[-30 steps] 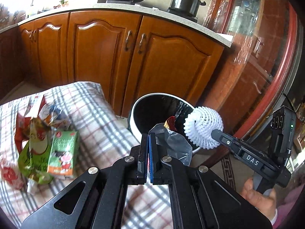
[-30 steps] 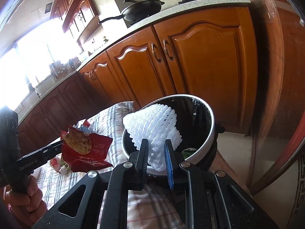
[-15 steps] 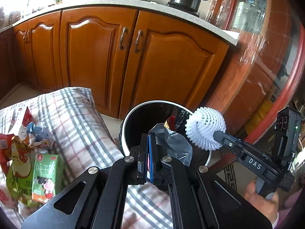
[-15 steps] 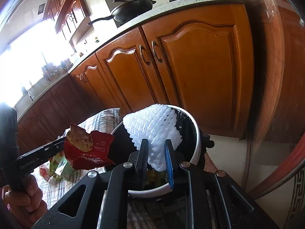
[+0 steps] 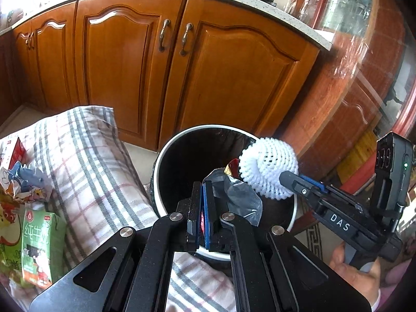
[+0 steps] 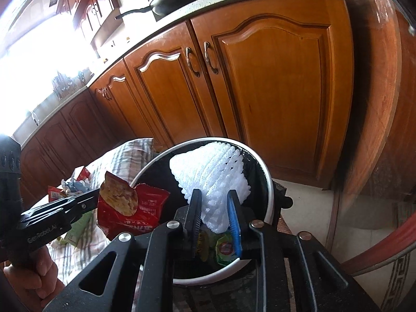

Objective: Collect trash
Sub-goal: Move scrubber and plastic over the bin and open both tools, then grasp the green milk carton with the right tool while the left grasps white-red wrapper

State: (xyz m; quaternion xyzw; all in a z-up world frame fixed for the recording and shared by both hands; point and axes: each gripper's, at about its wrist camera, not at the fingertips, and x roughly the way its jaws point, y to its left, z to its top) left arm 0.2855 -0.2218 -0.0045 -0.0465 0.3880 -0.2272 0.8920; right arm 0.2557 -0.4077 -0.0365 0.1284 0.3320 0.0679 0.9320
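Trash already lies at the bottom of the round bin (image 6: 269,182), which has a white rim and a black liner: a green packet (image 6: 225,250) shows down inside it. The bin stands on the floor before wooden cabinet doors (image 5: 228,78), beside a surface draped in a checked cloth (image 5: 88,171).

Left hand-held gripper (image 5: 202,210) has its jaws pinched on a crinkled red snack bag (image 6: 130,208) with a silvery inside, held level over the bin's near rim. Right hand-held gripper (image 6: 214,215) is clamped on a white foam net sleeve (image 6: 210,176), soft, meshed and bulging, poised above the bin's mouth.

On the cloth remain a green milk carton (image 5: 39,244), crumpled wrappers (image 5: 28,182) and a red packet (image 5: 18,150).
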